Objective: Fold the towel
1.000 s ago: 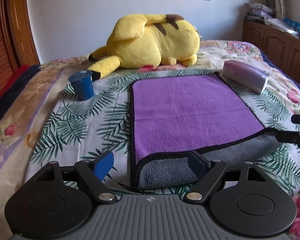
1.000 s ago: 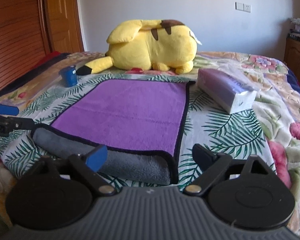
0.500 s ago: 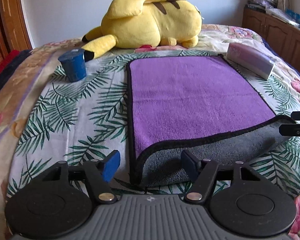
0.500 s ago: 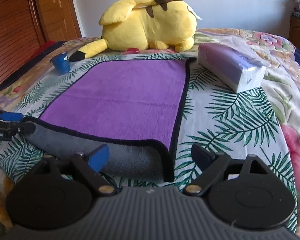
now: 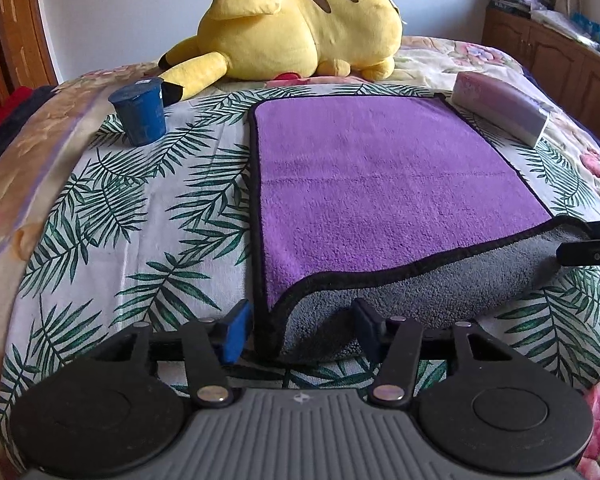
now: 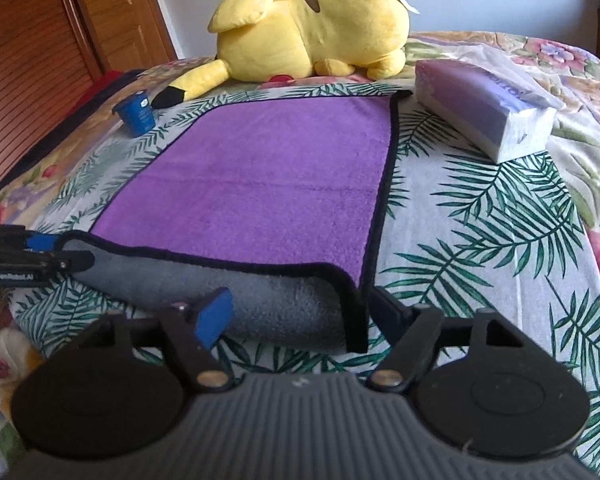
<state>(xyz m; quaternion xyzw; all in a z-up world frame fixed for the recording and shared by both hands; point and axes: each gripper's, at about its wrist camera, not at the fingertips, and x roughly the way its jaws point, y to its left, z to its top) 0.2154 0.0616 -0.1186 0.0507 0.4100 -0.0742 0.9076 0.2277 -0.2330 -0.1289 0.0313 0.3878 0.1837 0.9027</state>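
A purple towel (image 5: 380, 184) with black trim and a grey underside lies flat on the bed; it also shows in the right wrist view (image 6: 268, 176). Its near edge is rolled back, grey side up. My left gripper (image 5: 300, 330) is open, its fingers straddling the towel's near left corner. My right gripper (image 6: 300, 310) is open, its fingers straddling the near right corner. Each gripper shows at the edge of the other's view, beside the rolled edge.
A yellow plush toy (image 5: 300, 24) lies beyond the towel. A blue cup (image 5: 140, 112) stands at the left. A purple tissue pack (image 6: 484, 108) lies at the right. Wooden cabinets (image 5: 560, 64) stand at far right, a wooden door (image 6: 60, 40) at left.
Both grippers have moved forward and lower towards the towel's rolled near edge. The left gripper's jaws have narrowed slightly around the corner. The towel has not moved.
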